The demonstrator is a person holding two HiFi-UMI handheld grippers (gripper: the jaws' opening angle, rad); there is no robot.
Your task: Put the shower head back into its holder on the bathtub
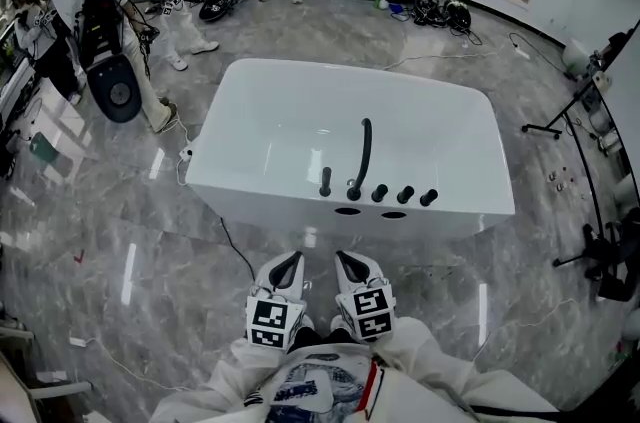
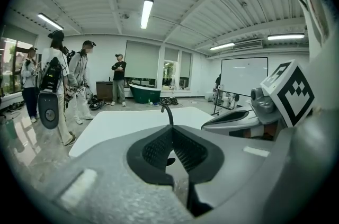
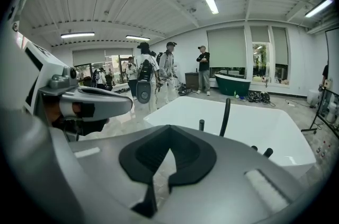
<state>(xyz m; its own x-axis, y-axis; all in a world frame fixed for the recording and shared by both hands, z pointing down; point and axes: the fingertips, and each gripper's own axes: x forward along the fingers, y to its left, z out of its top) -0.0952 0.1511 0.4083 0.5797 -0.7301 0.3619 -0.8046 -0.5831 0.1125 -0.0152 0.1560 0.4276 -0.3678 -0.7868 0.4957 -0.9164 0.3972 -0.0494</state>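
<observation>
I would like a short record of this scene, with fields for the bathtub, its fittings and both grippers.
bathtub: white, freestanding, on grey marble floor
near-rim fittings: black curved spout, short upright piece at its left, three knobs at its right
left gripper: shut, empty, short of the tub
right gripper: shut, empty, beside the left
background: people standing at far left

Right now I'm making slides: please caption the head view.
Left gripper and right gripper, both shut, side by side before a white bathtub with a black spout on its near rim.
</observation>
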